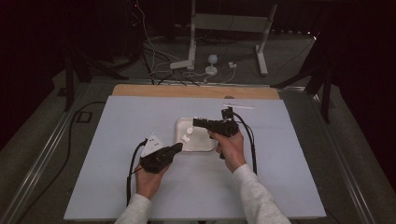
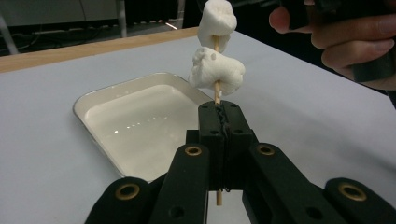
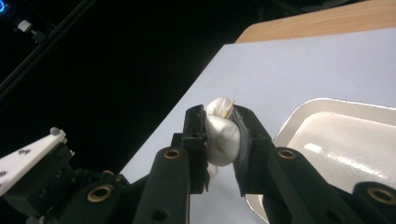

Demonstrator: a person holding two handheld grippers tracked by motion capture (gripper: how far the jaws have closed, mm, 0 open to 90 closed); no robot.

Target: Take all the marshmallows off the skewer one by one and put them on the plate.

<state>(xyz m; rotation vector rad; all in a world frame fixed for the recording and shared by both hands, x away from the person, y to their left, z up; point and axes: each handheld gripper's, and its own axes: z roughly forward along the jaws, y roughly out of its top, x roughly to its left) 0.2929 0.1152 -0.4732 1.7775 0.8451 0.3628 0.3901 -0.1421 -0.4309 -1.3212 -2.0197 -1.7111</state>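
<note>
A thin wooden skewer (image 2: 216, 91) stands upright over a white tray (image 2: 140, 121), with my left gripper (image 2: 219, 112) shut on its lower part. Two white marshmallows are threaded on it, a lower one (image 2: 215, 70) and an upper one (image 2: 215, 18). In the right gripper view, my right gripper (image 3: 223, 126) is shut on the upper marshmallow (image 3: 222, 135), whose sides bulge between the pads, and the skewer tip (image 3: 229, 109) pokes out of its top. From the high view, the left gripper (image 1: 179, 147) and right gripper (image 1: 195, 122) meet over the tray's (image 1: 205, 148) left half.
The tray sits mid-table on a pale blue mat (image 1: 116, 140). A small white stick-like item (image 1: 238, 106) lies near the mat's far edge by the wooden strip (image 1: 187, 91). Beyond the table, cables and metal stand legs (image 1: 191, 56) cover the floor.
</note>
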